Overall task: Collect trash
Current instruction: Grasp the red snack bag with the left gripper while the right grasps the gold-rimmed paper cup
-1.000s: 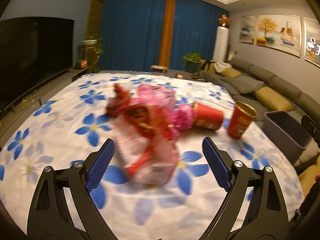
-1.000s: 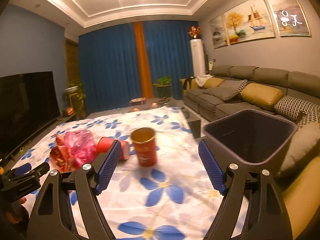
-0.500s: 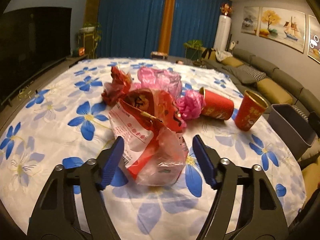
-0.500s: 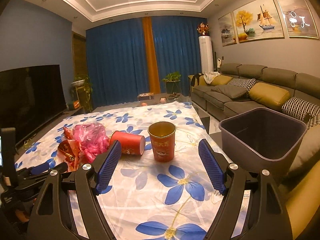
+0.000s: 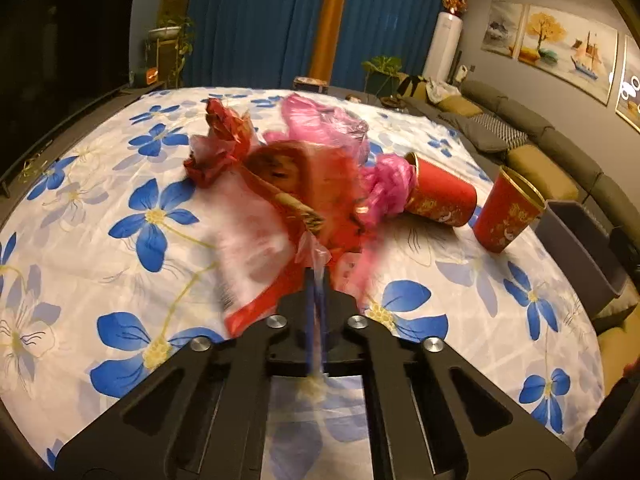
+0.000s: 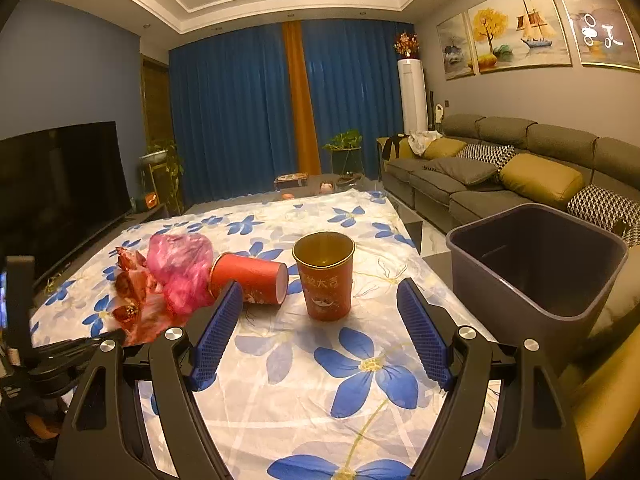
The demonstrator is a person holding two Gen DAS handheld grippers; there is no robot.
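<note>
- the left gripper (image 5: 316,300) is clamped tight on a thin flap of clear film from the red and clear snack wrapper (image 5: 264,256), its blue ridged pads pressed together with the film pinched between them.
- that wrapper is crinkly plastic, part see-through and part printed red with a white panel; a strip of fine dark print like a barcode runs along its near left edge, too blurred to read.
- the wrapper lies on the flowered tablecloth (image 5: 120,184), a smooth white fabric printed with big blue five-petal blossoms and thin gold stems.
- just behind it sit a crumpled red foil wrapper (image 5: 220,144) and a bunched, glossy pink plastic bag (image 5: 328,128), all touching in one heap.
- a red paper cup on its side (image 6: 250,278) lies with its gold-rimmed mouth against the pink bag; gold ornament shows on its wall.
- the upright red paper cup (image 6: 326,276) is tapered, with a gold rim and gold-toned inside; it bears a row of gold chinese characters, the last two reading 大吉, above a small white picture.
- the right gripper (image 6: 320,340) hangs spread wide above the cloth, gripping nothing; its pads (image 6: 216,332) are blue with a fine waffle texture on black plastic arms.
- the grey bin (image 6: 480,264), smooth matte plastic with rounded corners, stands off the right edge of the table, near the upright cup.
</note>
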